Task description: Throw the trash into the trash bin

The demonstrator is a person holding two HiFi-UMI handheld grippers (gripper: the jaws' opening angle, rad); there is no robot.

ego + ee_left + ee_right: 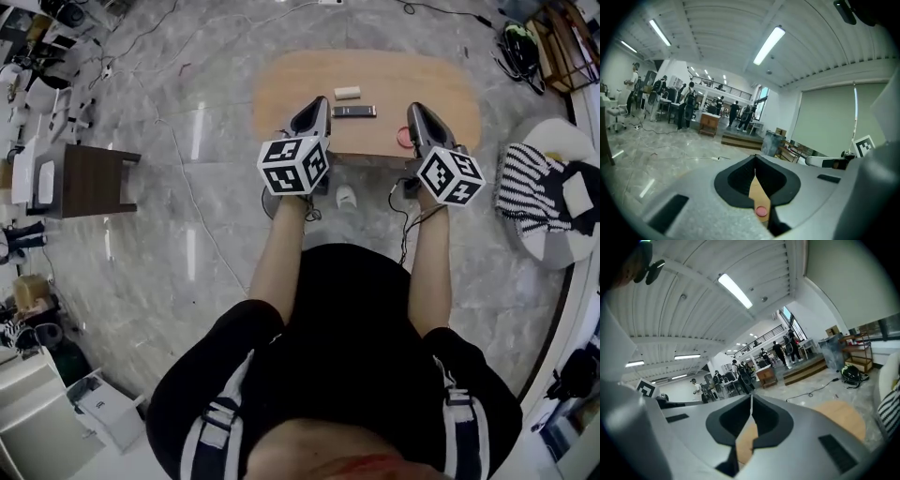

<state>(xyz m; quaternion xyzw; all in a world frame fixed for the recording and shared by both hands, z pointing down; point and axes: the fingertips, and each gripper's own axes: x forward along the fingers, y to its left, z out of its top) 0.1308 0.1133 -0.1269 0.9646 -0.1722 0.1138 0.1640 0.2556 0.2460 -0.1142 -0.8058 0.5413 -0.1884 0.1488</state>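
Note:
On the oval wooden table [281,80] lie a small white block [347,92], a dark flat bar [353,112] and a pink ring [402,138] at the near edge. My left gripper [322,101] hangs over the table's near edge, just left of the dark bar, jaws shut and empty [755,164]. A small pink round thing [761,211] shows through the gap under them. My right gripper [413,109] is beside the pink ring, also shut with nothing in it [751,401]. A grey bin-like container [771,143] stands far off across the room.
A dark wooden side table [89,178] stands on the marble floor to the left. A round seat with a striped cloth [534,192] is at the right. Cables [178,159] trail over the floor. Several people stand far back in the hall [686,105].

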